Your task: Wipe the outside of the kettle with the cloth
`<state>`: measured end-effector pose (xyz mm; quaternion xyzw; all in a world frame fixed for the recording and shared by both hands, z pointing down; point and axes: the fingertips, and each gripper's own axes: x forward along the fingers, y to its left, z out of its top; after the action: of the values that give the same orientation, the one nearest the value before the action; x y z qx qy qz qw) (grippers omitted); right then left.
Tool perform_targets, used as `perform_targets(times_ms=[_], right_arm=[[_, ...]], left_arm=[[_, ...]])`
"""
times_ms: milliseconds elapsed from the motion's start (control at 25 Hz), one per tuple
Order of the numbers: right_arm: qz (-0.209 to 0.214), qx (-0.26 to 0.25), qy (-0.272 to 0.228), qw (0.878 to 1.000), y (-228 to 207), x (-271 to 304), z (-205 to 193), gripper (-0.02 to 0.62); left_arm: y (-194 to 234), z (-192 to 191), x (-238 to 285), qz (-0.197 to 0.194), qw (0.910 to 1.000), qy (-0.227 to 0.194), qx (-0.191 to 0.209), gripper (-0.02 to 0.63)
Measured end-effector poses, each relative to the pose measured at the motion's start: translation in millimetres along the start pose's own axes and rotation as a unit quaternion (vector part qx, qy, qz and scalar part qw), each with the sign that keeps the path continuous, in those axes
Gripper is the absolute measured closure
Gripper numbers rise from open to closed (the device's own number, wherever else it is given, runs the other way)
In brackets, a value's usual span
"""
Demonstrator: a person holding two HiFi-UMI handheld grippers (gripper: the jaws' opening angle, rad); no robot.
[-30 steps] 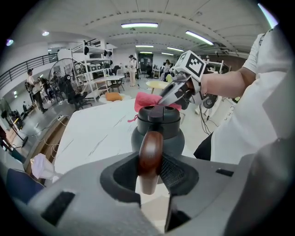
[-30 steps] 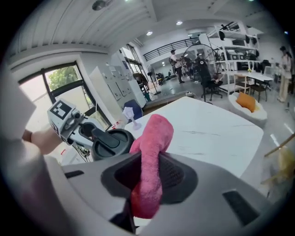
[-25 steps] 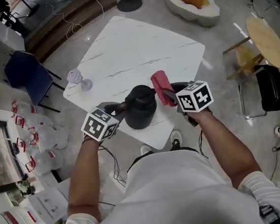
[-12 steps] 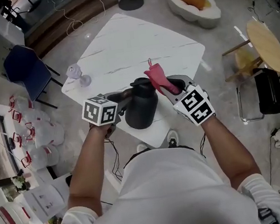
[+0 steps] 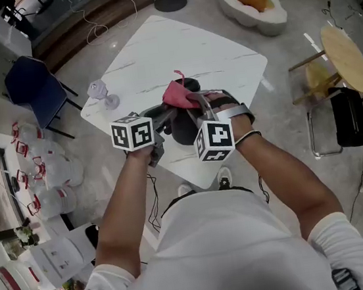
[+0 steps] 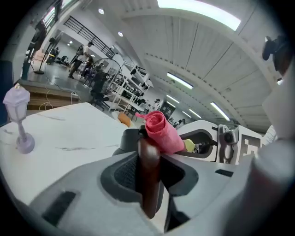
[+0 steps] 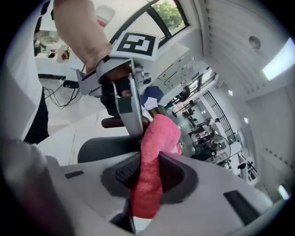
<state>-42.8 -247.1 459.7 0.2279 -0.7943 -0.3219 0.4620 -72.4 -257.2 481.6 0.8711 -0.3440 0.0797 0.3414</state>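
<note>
In the head view a black kettle [image 5: 185, 126] stands near the front edge of the white marble table [image 5: 210, 57]. My left gripper [image 5: 159, 125] is shut on its brown handle [image 6: 150, 170], which runs upright between the jaws in the left gripper view [image 6: 150, 173]. My right gripper [image 5: 196, 102] is shut on a pink cloth [image 5: 180, 95] and holds it over the top of the kettle. In the right gripper view [image 7: 147, 170] the cloth [image 7: 154, 152] sticks out past the jaws, next to the dark kettle body [image 7: 103, 147] and the left gripper [image 7: 124, 97].
A small lilac lantern-shaped ornament [image 5: 101, 95] stands at the table's left edge. A blue chair [image 5: 32, 91] is left of the table, a round wooden table [image 5: 345, 53] and a black chair [image 5: 356, 114] are at the right. The table's front edge lies just below the kettle.
My right gripper has rolled over and swung left, carrying the pink cloth from the kettle's right side to above its top. My left gripper has shifted slightly right and away with the handle.
</note>
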Motion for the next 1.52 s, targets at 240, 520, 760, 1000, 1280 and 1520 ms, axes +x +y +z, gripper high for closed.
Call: perform_targets(times_ms=[240,520,760,1000,1280,1520], right_arm=[[0.022,-0.05,-0.023,0.998,24.3,2.7,3.0,0.495],[0.024,-0.088,-0.064,0.994,42.4,-1.9,15.8,0.495],[0.045,-0.138,-0.087,0.986,73.1,-3.1,24.9,0.495],[0.08,-0.222,-0.106,0.966,123.4,-3.5,27.4,0.495],[0.138,-0.203,-0.122,0.962,162.2,-16.2,27.0,0.495],[0.147,-0.223,-0.125,0.956,191.7,-15.1,14.8,0.495]], left_arm=[[4.3,-13.7,-3.1,-0.008,0.9999,0.005,-0.012,0.495],[12.9,-15.4,-11.7,-0.018,0.9992,-0.008,-0.034,0.494],[25.1,-14.4,-14.6,-0.014,0.9981,-0.022,-0.056,0.495],[34.5,-14.0,-18.3,-0.01,0.9973,-0.033,-0.065,0.497],[39.7,-13.4,-20.8,0.003,0.9984,-0.025,-0.05,0.497],[44.6,-15.4,-25.3,0.011,0.998,-0.03,-0.055,0.497]])
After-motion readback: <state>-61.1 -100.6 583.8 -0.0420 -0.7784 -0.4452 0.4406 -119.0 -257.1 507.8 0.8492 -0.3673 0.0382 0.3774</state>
